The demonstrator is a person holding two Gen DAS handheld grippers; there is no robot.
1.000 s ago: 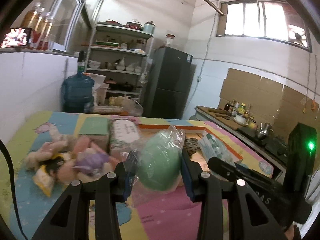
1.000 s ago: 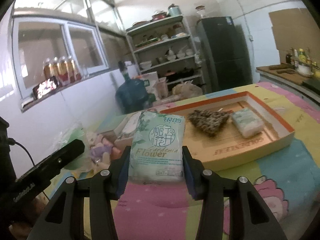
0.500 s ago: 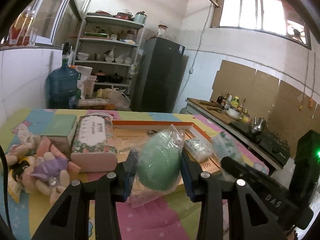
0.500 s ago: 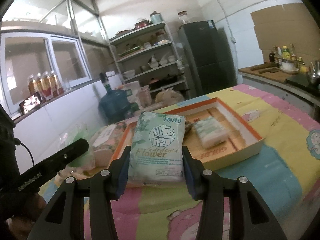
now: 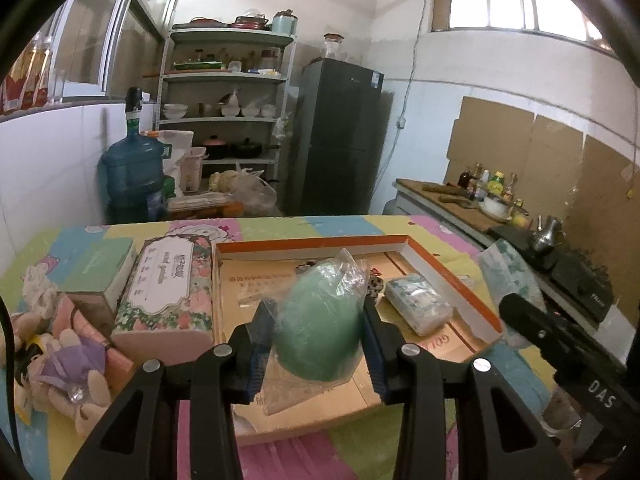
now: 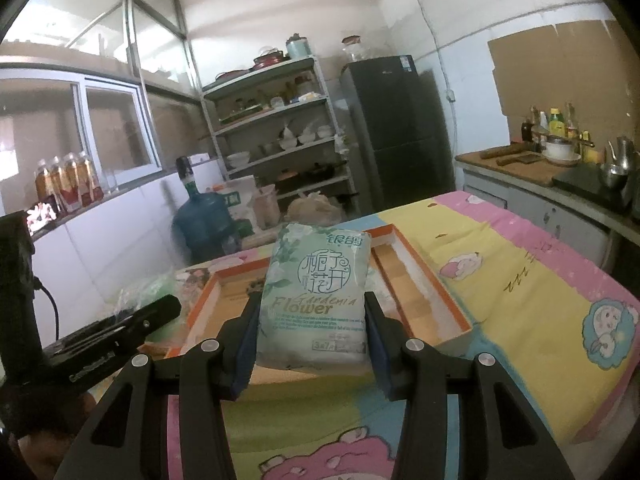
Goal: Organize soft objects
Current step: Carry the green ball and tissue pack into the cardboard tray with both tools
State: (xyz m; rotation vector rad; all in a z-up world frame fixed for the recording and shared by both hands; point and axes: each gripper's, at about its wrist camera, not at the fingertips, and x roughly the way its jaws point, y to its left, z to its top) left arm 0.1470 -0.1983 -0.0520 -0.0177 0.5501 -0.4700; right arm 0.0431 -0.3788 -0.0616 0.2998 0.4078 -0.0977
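My left gripper (image 5: 316, 344) is shut on a green soft ball in a clear plastic bag (image 5: 320, 320), held over the near part of the orange-rimmed cardboard tray (image 5: 452, 280). A small tissue pack (image 5: 418, 306) lies inside the tray. My right gripper (image 6: 312, 336) is shut on a green "Gardenia Flower" tissue pack (image 6: 316, 296), held upright in front of the same tray (image 6: 424, 280). The right gripper's arm (image 5: 560, 344) shows at the right of the left wrist view, and the left gripper's arm (image 6: 112, 332) at the left of the right wrist view.
Left of the tray lie a floral tissue box (image 5: 168, 292), a green box (image 5: 100, 268) and plush toys (image 5: 60, 356) on the colourful table cover (image 6: 520, 272). Behind stand a water jug (image 5: 132, 176), shelves (image 5: 228, 112) and a fridge (image 5: 340, 136). A counter (image 6: 532, 168) is at the right.
Both grippers have swung right and forward toward the tray with their loads held. The left gripper's ball is now over the tray; the plush toys have slid to the left edge.
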